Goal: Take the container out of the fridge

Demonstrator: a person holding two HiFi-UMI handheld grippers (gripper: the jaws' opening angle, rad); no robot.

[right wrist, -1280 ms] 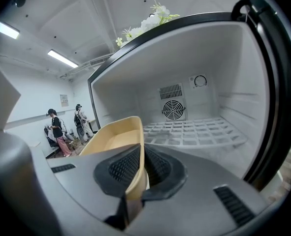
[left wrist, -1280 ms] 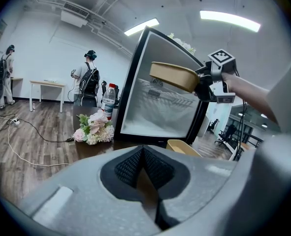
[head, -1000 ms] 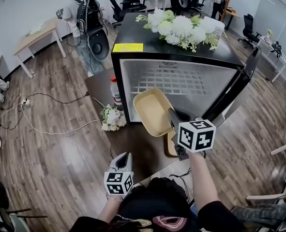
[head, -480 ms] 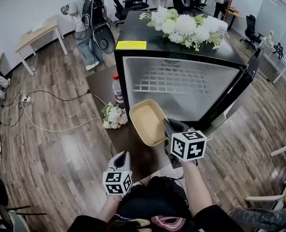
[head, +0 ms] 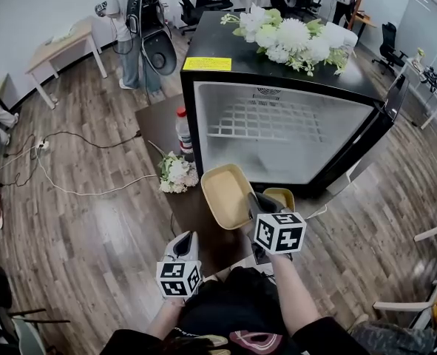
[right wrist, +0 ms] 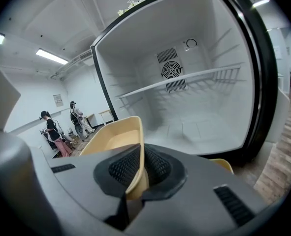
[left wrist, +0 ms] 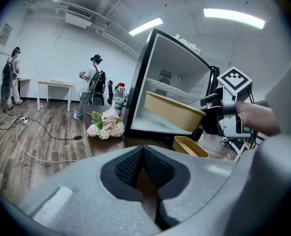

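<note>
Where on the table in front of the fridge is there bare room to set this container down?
Free: the strip of dark table nearest you, bordered by the bouquet on the left and the small yellow bowl on the right, below the container in the right tongs. Crowded: the bottle and bouquet beside the fridge's left side.

Right gripper (head: pixel 255 200), reaching forward on a bare forearm (head: pixel 296 296), is clamped on the rim of the container (head: pixel 222 194), while the left gripper (head: pixel 185 240) sits nearer, jaws together and empty.
</note>
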